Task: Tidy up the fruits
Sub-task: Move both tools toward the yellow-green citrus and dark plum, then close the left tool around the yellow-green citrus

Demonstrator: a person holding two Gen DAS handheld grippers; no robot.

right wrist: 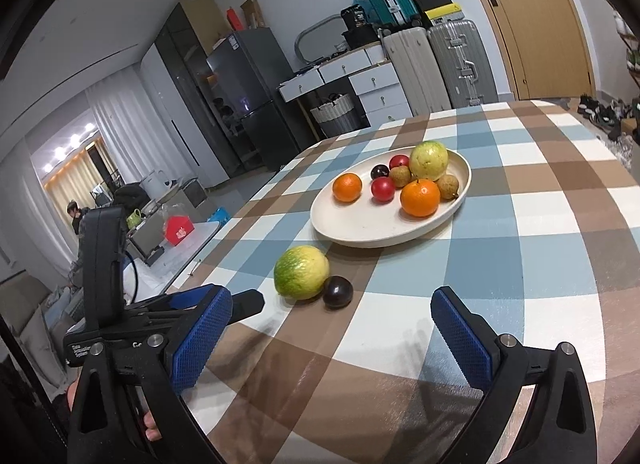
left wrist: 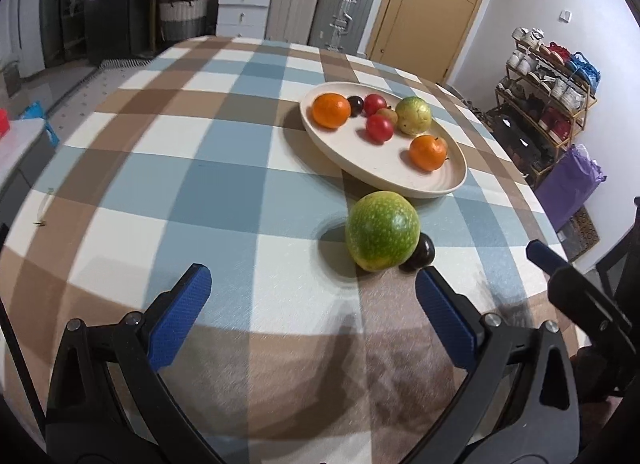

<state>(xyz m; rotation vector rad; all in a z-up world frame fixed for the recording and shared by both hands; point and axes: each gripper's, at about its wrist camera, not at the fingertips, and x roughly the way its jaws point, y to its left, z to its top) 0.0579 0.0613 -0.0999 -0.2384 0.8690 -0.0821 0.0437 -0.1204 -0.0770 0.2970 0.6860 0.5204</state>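
Note:
A green-yellow guava (left wrist: 382, 231) (right wrist: 301, 272) lies on the checked tablecloth just in front of a cream plate (left wrist: 432, 180) (right wrist: 360, 230). A dark plum (left wrist: 420, 252) (right wrist: 337, 291) touches its right side. On the plate lie two oranges (left wrist: 330, 110) (right wrist: 419, 197), red fruits (left wrist: 379, 128) (right wrist: 383, 188), another guava (left wrist: 413, 115) (right wrist: 429, 160), a dark plum and small brown fruits. My left gripper (left wrist: 312, 288) is open, low over the cloth, short of the loose guava. My right gripper (right wrist: 332, 308) is open too, just behind the loose plum. The other gripper shows in each view's edge.
The round table (left wrist: 180, 168) drops off at its edges. Beyond it stand suitcases (left wrist: 342, 10), white drawers (left wrist: 244, 4), a fridge, a wooden door (left wrist: 432, 4) and a shoe rack (left wrist: 548, 92). A person sits far off at the left of the right wrist view.

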